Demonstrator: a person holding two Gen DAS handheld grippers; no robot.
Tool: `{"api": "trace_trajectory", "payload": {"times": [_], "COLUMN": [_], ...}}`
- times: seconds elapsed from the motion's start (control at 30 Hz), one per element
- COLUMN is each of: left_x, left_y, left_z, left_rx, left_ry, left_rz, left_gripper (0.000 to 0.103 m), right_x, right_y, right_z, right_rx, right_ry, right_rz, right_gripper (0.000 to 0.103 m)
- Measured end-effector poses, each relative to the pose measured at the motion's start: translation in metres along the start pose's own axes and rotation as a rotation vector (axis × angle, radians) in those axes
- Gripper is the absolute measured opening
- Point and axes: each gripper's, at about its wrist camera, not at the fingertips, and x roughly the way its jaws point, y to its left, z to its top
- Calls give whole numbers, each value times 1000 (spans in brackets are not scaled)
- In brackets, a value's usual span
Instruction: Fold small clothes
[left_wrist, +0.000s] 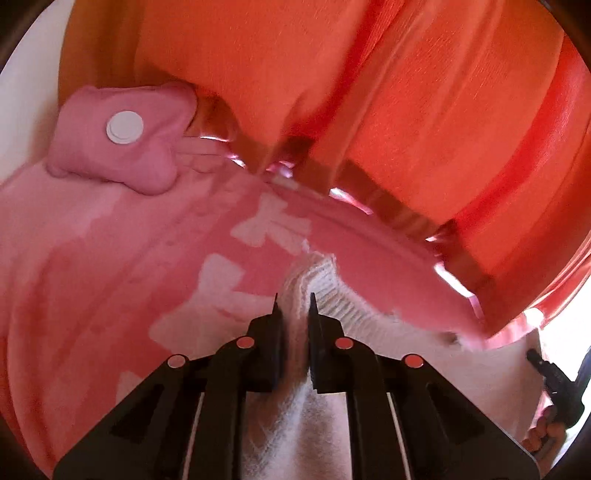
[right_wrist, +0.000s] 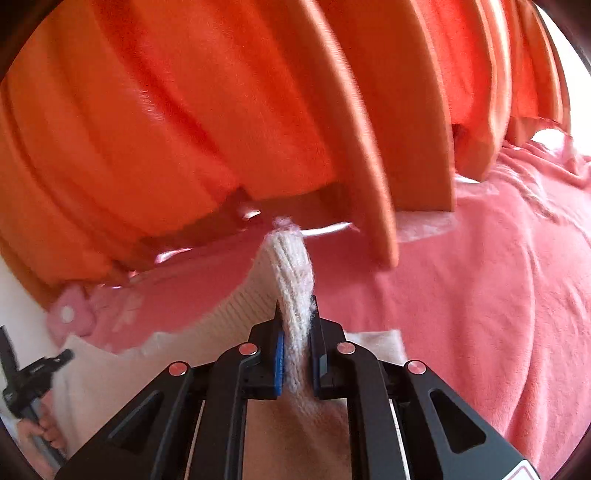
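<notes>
A small white knitted garment (left_wrist: 332, 291) lies on a pink blanket (left_wrist: 92, 258). My left gripper (left_wrist: 294, 306) is shut on a ribbed edge of it, with cloth bunched between the jaws. My right gripper (right_wrist: 297, 314) is shut on another ribbed edge of the white knit (right_wrist: 291, 273), which rises from the jaws as a narrow strip. The garment stretches between the two grippers. The right gripper shows at the right edge of the left wrist view (left_wrist: 554, 380), and the left gripper at the left edge of the right wrist view (right_wrist: 33, 373).
Orange curtains (left_wrist: 406, 110) hang close behind the bed, with a glossy wooden frame (left_wrist: 388, 206) below them. A pink flower-shaped cushion (left_wrist: 122, 140) with a white button lies at the far left. The pink blanket (right_wrist: 498, 314) spreads to the right.
</notes>
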Motion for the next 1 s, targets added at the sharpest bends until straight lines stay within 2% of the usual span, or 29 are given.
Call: {"api": "trace_trajectory", "payload": {"times": [0.07, 0.13, 0.23, 0.3, 0.33, 0.37, 0.4, 0.43, 0.47, 0.5, 0.53, 0.57, 0.6, 0.63, 0.7, 0.8, 0.9, 0.93, 1.0], "left_x": [28, 54, 46, 37, 32, 22, 10, -5, -15, -31, -39, -41, -37, -30, -4, 21, 17, 17, 21], "left_y": [9, 17, 7, -2, -5, -10, -15, -23, -30, -42, -52, -62, -69, -76, -87, -88, -84, -83, -75], "left_z": [-8, -19, -14, -12, -11, -9, -6, -4, -3, -6, -11, -20, -27, -40, -67, -82, -77, -77, -76], "left_rx": [0, -21, 28, 72, 78, 79, 86, 96, 103, 124, 151, 185, 207, 233, 295, 309, 291, 278, 255], "left_ry": [68, 149, 117, 104, 94, 67, 26, -14, -43, -87, -91, -62, -29, 22, 160, 244, 212, 208, 222], "left_rz": [46, 75, 93, 131, 154, 179, 192, 199, 192, 147, 99, 43, 12, -8, 0, 50, 57, 57, 67], "left_gripper": [10, 10, 12, 17, 21, 30, 39, 61, 71, 72, 72, 72, 72, 72, 70, 68, 68, 68, 68], "right_x": [45, 53, 42, 33, 28, 16, 4, -13, -18, -25, -29, -28, -24, -13, 12, 15, -1, -1, 23], "right_y": [-10, -13, -8, -2, 2, 11, 18, 32, 40, 54, 69, 91, 106, 124, 140, 150, 138, 134, 129], "right_z": [-17, -19, -12, -8, -5, -4, -5, -7, -7, -13, -22, -39, -53, -75, -102, -110, -93, -91, -98], "right_rx": [-4, -3, 9, -5, -12, -24, -35, -56, -75, -114, -164, -238, -287, -352, -409, -433, -325, -314, -322], "right_ry": [144, 142, 147, 140, 118, 75, 37, -2, -12, -1, 31, 100, 153, 229, 346, 299, 244, 236, 300], "right_rz": [-87, -87, -73, -126, -153, -171, -150, -91, -43, 25, 96, 179, 214, 225, 186, 150, 222, 223, 140], "right_gripper": [9, 9, 11, 19, 19, 20, 23, 26, 33, 34, 34, 34, 33, 31, 24, 27, 26, 26, 26]}}
